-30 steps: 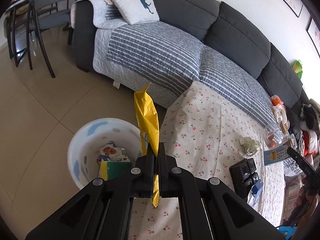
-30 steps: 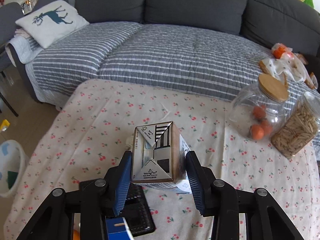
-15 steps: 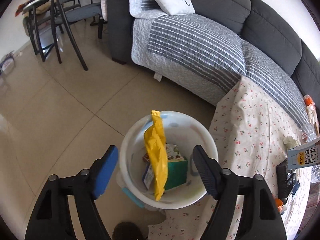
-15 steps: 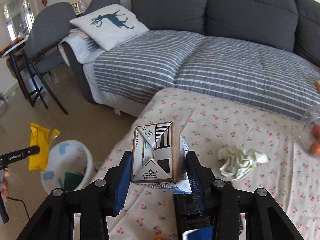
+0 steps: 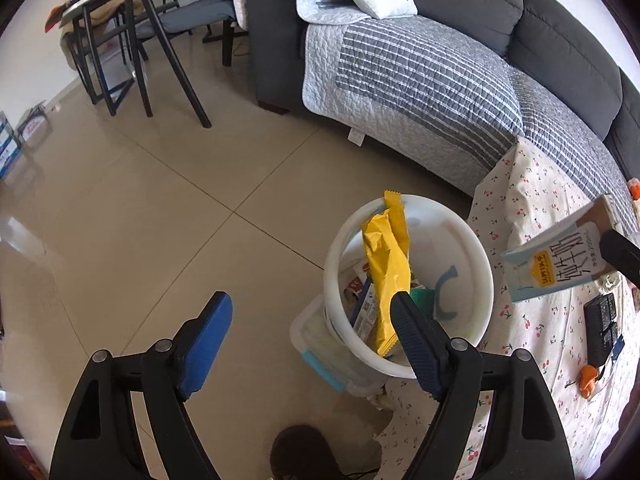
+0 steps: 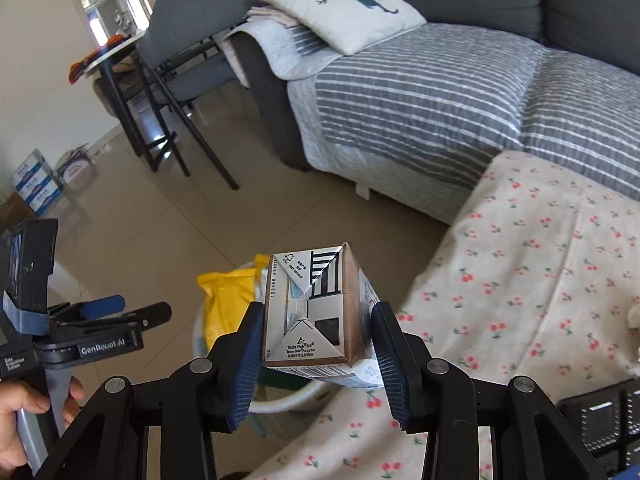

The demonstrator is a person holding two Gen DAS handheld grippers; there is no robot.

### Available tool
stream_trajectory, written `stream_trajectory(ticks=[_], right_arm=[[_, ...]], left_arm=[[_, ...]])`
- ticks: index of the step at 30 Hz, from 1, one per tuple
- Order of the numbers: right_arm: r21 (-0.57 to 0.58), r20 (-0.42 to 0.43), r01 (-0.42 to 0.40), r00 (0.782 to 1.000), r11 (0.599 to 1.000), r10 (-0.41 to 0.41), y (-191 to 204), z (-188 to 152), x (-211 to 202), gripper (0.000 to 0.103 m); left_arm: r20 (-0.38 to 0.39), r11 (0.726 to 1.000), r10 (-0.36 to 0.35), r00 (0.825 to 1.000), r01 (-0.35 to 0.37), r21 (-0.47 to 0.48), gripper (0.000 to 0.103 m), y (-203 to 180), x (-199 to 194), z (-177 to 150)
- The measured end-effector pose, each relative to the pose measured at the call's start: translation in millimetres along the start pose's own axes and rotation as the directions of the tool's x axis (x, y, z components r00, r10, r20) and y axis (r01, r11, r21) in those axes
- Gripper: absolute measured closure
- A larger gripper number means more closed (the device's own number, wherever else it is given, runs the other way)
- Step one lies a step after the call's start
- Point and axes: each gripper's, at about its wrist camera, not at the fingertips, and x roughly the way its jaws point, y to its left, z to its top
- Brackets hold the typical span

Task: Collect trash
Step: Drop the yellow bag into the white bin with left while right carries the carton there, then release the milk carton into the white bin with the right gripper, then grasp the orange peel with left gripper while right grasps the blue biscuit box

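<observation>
A white bin stands on the floor by the cherry-print table. The yellow wrapper leans inside it against the rim, also seen as the yellow wrapper in the right wrist view. My left gripper hangs just left of the bin, its jaws opening with nothing between them. My right gripper is shut on a milk carton, held above the table's corner beside the bin. From the left wrist view that carton hovers right of the bin.
A grey sofa with a striped quilt runs behind. A chair and black table legs stand at the far left, with boxes by the wall. A clear lidded box sits under the bin. A black keypad device lies on the table.
My left gripper opened and let go of the yellow wrapper, which dropped into the bin. My right gripper carried the carton leftward from mid-table to beside the bin.
</observation>
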Motion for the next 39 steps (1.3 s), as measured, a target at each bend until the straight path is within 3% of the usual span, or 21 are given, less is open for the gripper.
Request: stream_trajectory(ticks=[4, 10, 13, 15, 28, 39], right_arm=[[0.023, -0.029, -0.063, 0.998, 0.998, 0.064, 11.2, 5.3, 34.9, 0.056], [0.055, -0.059, -0.086, 0.994, 0.995, 0.089, 15.1, 5.9, 72.6, 0.054], [0.089, -0.06, -0.083, 0.994, 0.993, 0.088, 10.3, 3.8, 75.0, 0.039], [0.083, -0.06, -0.063, 0.996, 0.995, 0.068, 8.9, 2.3, 72.2, 0.036], [0.067, -0.048, 0.026, 0.999, 0.997, -0.022, -26.7, -9.1, 13.4, 0.029], [0.087, -0.052, 0.195, 0.98, 0.977, -0.191, -89.0, -39.5, -65.4, 0.018]], left_arm=[[-0.006, 1.0, -0.001, 1.0, 0.001, -0.002, 0.019, 7.4, 2.9, -0.6], [-0.006, 1.0, -0.008, 1.0, 0.008, 0.005, 0.019, 6.9, 3.1, -0.6], [-0.003, 1.0, -0.01, 1.0, 0.01, 0.022, 0.019, 0.8, 2.1, -1.1], [-0.002, 0.999, -0.01, 1.0, 0.01, 0.034, 0.019, -3.0, 1.2, -1.9], [0.009, 0.993, -0.03, 1.0, 0.028, 0.111, 0.019, -43.0, -9.8, -7.8], [-0.005, 0.971, -0.081, 0.997, 0.08, 0.224, 0.014, -113.2, -20.8, -20.3]])
